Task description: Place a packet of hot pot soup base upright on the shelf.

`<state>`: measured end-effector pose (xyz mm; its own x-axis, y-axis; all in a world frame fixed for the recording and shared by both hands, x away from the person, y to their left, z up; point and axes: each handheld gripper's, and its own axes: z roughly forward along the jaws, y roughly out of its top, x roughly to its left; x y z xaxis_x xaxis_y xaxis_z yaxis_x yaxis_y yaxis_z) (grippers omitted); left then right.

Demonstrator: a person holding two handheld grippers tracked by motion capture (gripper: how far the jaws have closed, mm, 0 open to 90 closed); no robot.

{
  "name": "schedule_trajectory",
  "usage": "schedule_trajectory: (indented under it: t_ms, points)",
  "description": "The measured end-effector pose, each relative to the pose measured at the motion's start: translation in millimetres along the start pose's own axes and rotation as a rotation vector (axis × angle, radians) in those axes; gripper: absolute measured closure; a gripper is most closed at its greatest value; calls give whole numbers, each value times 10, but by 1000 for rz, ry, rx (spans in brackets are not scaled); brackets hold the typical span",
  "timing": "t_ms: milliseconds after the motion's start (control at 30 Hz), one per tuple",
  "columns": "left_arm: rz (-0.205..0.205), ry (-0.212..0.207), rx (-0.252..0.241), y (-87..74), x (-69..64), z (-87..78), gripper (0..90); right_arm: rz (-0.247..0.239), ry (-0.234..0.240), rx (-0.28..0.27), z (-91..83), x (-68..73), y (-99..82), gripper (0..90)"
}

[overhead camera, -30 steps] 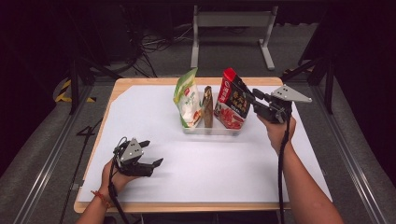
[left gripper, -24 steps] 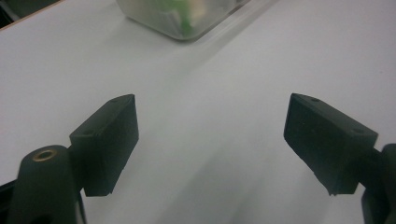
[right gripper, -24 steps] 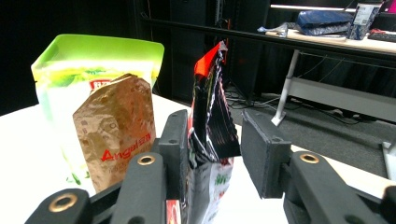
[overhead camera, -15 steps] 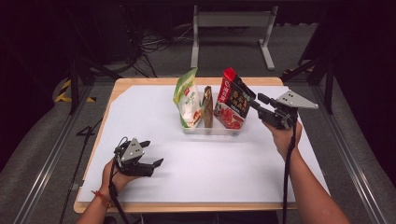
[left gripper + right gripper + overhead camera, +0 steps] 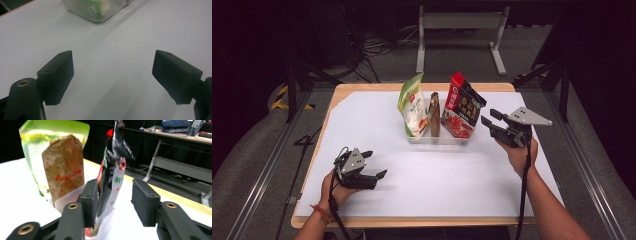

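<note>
Right claw (image 5: 490, 121) sits at 3 o'clock of the clear bin (image 5: 438, 138), jaws part-open and just been opening. In the right gripper view the red snack bag (image 5: 111, 180) shows between the pads with a clear gap on one side, so no grip; looks released into the bin rather than being picked, my read only.

Left claw (image 5: 374, 165) rests low on the tabletop (image 5: 377, 107) at 7 o'clock of the bin, well apart from it, jaws wide, nothing between them.

Where things are: the red snack bag stands upright at the 3 o'clock end of the bin, top leaning toward the right claw. Brown pouch (image 5: 434, 114) upright in the middle. Green-and-white bag (image 5: 413, 105) upright at the 9 o'clock end, leaning outward.

Count:
- bags in bin: 3 (one red, one brown, one green)
- bins: 1
- claws: 2, both empty
- loose packs on the white sheet: none that I can see

Progress: judging by layout, packing looks essentially done, all three stand in the bin. Left: clear the right claw off the red snack bag without tipping it. It's tall and leaning, so a snag on a pad could pull it over.
</note>
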<state>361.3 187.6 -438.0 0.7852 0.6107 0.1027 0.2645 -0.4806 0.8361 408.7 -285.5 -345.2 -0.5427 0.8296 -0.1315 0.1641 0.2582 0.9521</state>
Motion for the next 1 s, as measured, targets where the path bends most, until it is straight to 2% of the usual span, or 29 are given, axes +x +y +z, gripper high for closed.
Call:
schedule_trajectory:
  t_ms: [100, 200, 400, 567, 767, 1000]
  points:
    - [2, 0, 3, -1, 0, 2, 185, -11, 4, 3, -29, 14, -43, 522]
    - [0, 4, 9, 0, -6, 7, 184, -36, -11, 13, -60, 35, -98, 491]
    - [3, 1, 8, -2, -4, 0, 182, -52, 12, 28, -111, 58, -196, 446]
    - [4, -1, 7, -6, -10, -3, 179, -87, 13, 49, -174, 79, -323, 361]
    - [6, -3, 7, -3, -10, -1, 180, -89, 32, 67, -252, 58, -448, 298]
    - [1, -7, 7, -8, -12, -1, 179, -135, 17, 85, -361, 64, -564, 236]
